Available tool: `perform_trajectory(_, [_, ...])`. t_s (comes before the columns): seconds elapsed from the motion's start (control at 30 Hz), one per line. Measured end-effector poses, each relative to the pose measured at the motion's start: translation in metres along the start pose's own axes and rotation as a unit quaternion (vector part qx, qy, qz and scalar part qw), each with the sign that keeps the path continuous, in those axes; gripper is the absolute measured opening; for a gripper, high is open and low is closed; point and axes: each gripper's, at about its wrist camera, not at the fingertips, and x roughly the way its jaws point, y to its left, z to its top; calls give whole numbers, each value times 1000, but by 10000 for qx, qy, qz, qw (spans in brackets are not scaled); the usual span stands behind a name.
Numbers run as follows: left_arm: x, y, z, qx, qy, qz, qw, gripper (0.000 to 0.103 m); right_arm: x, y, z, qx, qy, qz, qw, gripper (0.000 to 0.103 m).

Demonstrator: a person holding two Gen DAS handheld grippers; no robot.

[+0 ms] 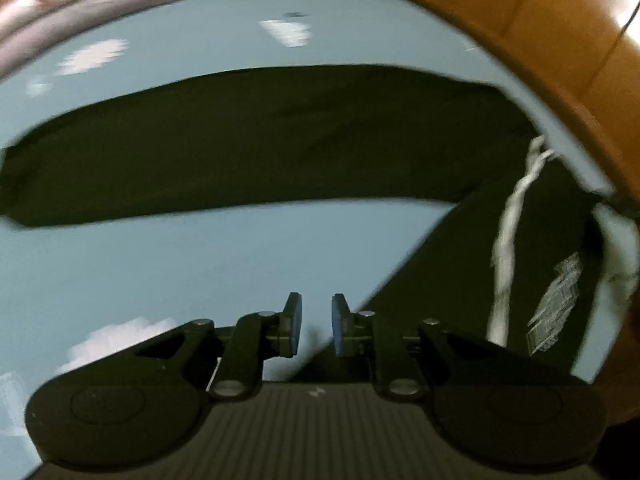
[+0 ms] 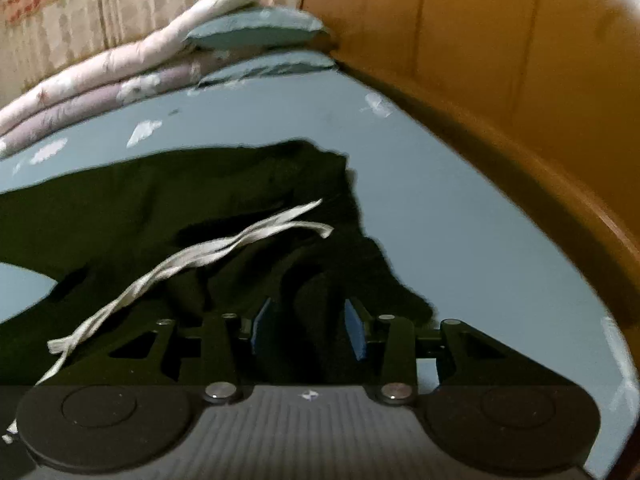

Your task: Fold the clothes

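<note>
dark green cloth trousers (image 2: 168,200) with a white drawstring (image 2: 208,252) lie spread on the light blue bed sheet (image 1: 200,264), waist near the wooden-board edge (image 2: 500,60). left gripper (image 1: 316,326) narrow gap, nothing between. right gripper (image 2: 308,330) half open over a fabric ridge; contact unclear.

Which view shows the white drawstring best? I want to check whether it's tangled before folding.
The right wrist view: the drawstring runs unobstructed across the dark garment, both loose ends visible. The left wrist view catches it only at the right edge, blurred and stretched by the fisheye.
</note>
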Motion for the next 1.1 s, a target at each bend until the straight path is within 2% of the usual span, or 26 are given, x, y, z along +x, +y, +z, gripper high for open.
perform_trajectory(0.07, [27, -16, 13, -142, -43, -410, 9990, 19, 16, 2, -4, -59, 152, -64, 9998, 44])
perform_trajectory(0.2, [79, -30, 33, -564, 39, -749, 9956, 18, 24, 8, -12, -315, 164, -323, 9988, 44])
perform_trajectory(0.3, [106, -19, 34, -1459, 18, -1351, 9800, 23, 18, 12, -15, -277, 139, -354, 9989, 46])
perform_trajectory(0.37, [117, -12, 32, -2024, 40, -1694, 9645, 42, 16, 12, -17, -217, 121, -344, 9991, 46])
perform_trajectory(0.43, [128, -7, 28, -2435, 38, -1955, 9500, 49, 13, 11, -20, -94, 88, -302, 9995, 47])
perform_trajectory(0.5, [134, -7, 28, -2595, -5, -2040, 9439, 50, 11, 10, -21, 2, 69, -275, 9996, 47])
perform_trajectory(0.67, [148, -12, 34, -2762, -293, -2082, 9378, 50, 6, 16, -19, 37, 22, -256, 9997, 48])
perform_trajectory(0.7, [149, -14, 34, -2789, -370, -2049, 9375, 49, 3, 18, -18, 22, -6, -237, 9997, 48])
perform_trajectory(0.73, [150, -15, 34, -2815, -447, -2017, 9371, 43, -1, 21, -17, -6, -53, -209, 9998, 48])
perform_trajectory(0.77, [149, -16, 35, -2798, -507, -1919, 9393, 26, -5, 25, -16, -41, -103, -178, 9998, 48])
perform_trajectory(0.83, [145, -18, 36, -2625, -605, -1528, 9508, 3, -13, 34, -11, -149, -195, -87, 9997, 48])
perform_trajectory(0.93, [132, -10, 37, -2641, -880, -1455, 9494, 3, -21, 54, -4, -387, -282, 281, 9985, 48])
perform_trajectory(1.03, [120, -4, 44, -2619, -1081, -1457, 9479, 3, -16, 82, 4, -715, -249, 892, 9931, 47])
perform_trajectory(1.1, [116, -2, 50, -2558, -1111, -1471, 9490, 3, -3, 106, 11, -941, -137, 1312, 9868, 42])
